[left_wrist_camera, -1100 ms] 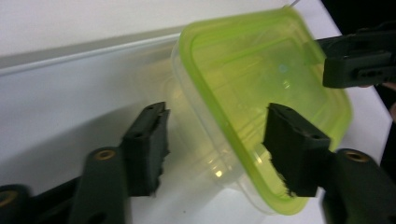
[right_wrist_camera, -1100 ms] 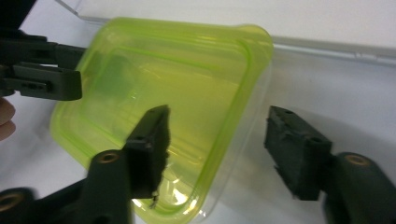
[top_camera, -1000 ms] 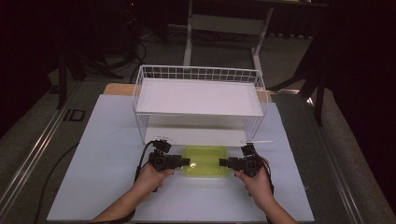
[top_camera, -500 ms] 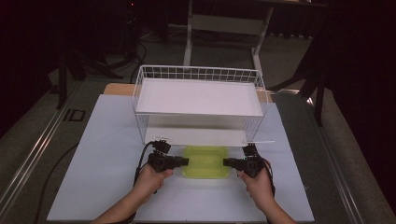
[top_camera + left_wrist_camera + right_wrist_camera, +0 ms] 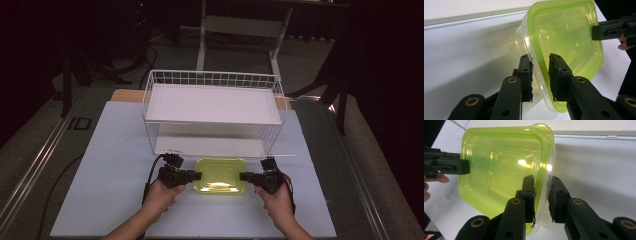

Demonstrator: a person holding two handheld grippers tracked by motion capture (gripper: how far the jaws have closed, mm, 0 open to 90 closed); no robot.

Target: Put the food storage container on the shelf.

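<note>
Container: a yellow-green plastic container (image 5: 220, 175) is on the white table (image 5: 115, 150), just in front of the white wire basket (image 5: 212, 110), between the two grippers.
How it will handle: I judge it light and empty; the walls are thin and see-through, so they probably bend when squeezed. The plastic is glossy and may be slippery. It does not look fragile.
Where to hold: the rim of the short sides looks the best place, because it is thicker than the wall. With one gripper on each end the load is balanced.
Left gripper: the left gripper (image 5: 540, 75) has one finger outside and one inside the container's wall. A narrow gap is visible beside the plastic, so I cannot tell if the fingers (image 5: 557, 72) press it already.
Right gripper: the right gripper (image 5: 541, 197) is placed the same way on the opposite end. Its fingers (image 5: 529, 192) stand on both sides of the rim, a little apart, and a firm grip is not sure.
Hands: the left hand (image 5: 161, 196) and the right hand (image 5: 277, 200) reach in from the near edge, low above the table, and the grippers point toward each other.
</note>
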